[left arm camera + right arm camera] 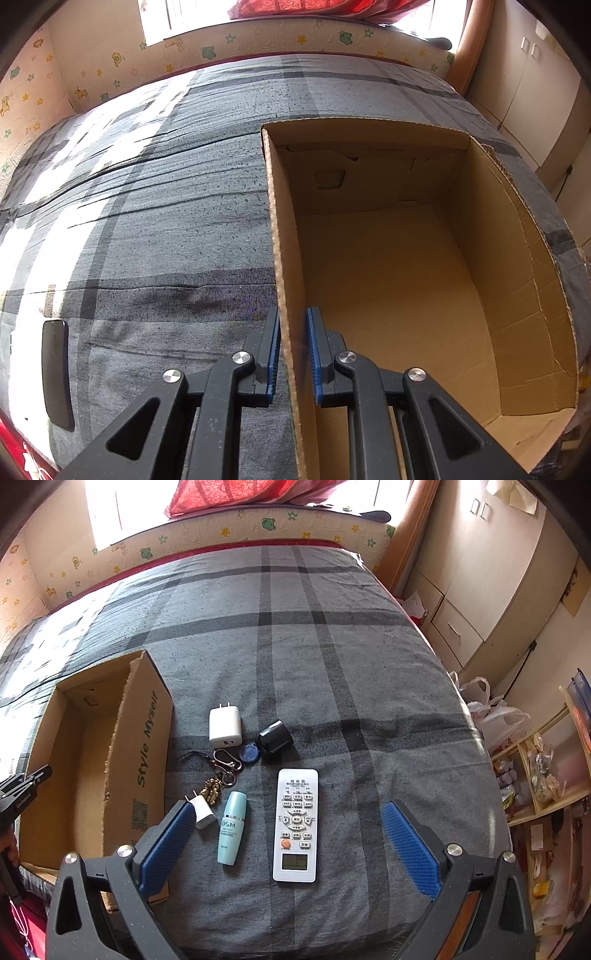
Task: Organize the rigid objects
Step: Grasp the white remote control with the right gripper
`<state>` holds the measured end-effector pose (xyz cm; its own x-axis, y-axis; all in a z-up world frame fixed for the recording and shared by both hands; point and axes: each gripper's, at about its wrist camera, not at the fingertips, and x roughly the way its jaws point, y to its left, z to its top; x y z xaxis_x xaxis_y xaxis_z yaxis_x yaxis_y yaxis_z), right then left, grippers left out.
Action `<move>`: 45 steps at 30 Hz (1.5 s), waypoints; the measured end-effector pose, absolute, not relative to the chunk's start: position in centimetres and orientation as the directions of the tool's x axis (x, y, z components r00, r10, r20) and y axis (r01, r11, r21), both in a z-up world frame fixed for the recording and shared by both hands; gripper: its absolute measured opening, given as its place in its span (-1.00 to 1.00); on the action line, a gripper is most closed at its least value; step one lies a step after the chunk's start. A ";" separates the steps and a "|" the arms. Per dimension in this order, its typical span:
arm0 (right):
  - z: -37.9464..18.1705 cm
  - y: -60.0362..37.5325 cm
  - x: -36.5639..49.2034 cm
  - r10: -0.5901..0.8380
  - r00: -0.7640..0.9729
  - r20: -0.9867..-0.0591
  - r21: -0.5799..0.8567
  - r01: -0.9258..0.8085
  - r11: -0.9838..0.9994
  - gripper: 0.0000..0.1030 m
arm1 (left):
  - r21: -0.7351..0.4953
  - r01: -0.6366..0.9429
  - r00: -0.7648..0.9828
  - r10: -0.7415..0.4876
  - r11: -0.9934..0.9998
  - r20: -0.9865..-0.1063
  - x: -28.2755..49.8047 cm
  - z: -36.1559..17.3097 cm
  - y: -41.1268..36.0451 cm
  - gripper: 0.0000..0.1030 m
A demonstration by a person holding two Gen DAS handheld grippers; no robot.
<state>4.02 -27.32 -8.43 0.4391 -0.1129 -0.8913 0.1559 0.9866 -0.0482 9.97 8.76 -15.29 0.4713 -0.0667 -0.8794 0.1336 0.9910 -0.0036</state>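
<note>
Remote [296, 825] btwn open right fingers [410, 843], left gripper [293, 356] clamping box wall [286, 258]

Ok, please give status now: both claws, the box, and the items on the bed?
Left claw shut on cardboard box wall. Right claw open above remote. Box empty; bottle, chargers, keys outside it. Nothing blocking.

The box [388, 258] is matt brown corrugated cardboard, its wall clamped between ribbed blue rubber pads [314, 354]. The sheet [332, 664] below both jaws is matt woven checked cloth, slightly creased. Between the right jaws lie a smooth white plastic remote [296, 825] and a glossy teal bottle [232, 827]; beyond them, a glossy white charger [224, 727], shiny metal keys [225, 764] and a glossy black cap [274, 735].
</note>
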 end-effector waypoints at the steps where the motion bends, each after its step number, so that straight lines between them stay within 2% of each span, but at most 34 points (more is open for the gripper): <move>1: -9.1 -27.7 4.1 -0.102 0.426 -0.899 -0.035 0.162 0.986 1.00 | -0.001 0.133 0.471 -0.064 0.991 -0.880 10.0 -15.3 8.7 -0.71; 22: -19.7 -30.8 5.9 -0.086 0.359 -0.929 -0.018 0.189 0.982 0.99 | 0.031 0.137 0.476 -0.038 0.990 -0.879 9.9 -15.4 7.9 -0.71; 33: -21.8 -30.8 6.6 -0.087 0.329 -0.940 -0.023 0.192 0.981 0.96 | 0.031 0.136 0.473 -0.037 0.990 -0.880 10.1 -15.4 7.9 -0.71; 38: -22.4 -30.7 7.2 -0.061 0.304 -0.951 -0.007 0.178 0.984 0.60 | 0.038 0.136 0.474 -0.031 0.990 -0.880 10.0 -15.4 7.7 -0.71; 40: -22.7 -30.4 7.4 -0.039 0.293 -0.955 0.010 0.164 0.986 0.24 | 0.038 0.135 0.474 -0.031 0.990 -0.880 10.1 -15.4 7.7 -0.71; 41: -22.8 -30.2 7.3 -0.019 0.293 -0.956 0.028 0.155 0.987 -0.04 | 0.038 0.135 0.474 -0.031 0.990 -0.880 10.1 -15.4 7.7 -0.71; 45: -22.6 -29.8 7.1 -0.021 0.303 -0.953 0.028 0.154 0.988 -0.04 | 0.040 0.135 0.474 -0.029 0.990 -0.880 10.0 -15.4 7.6 -0.71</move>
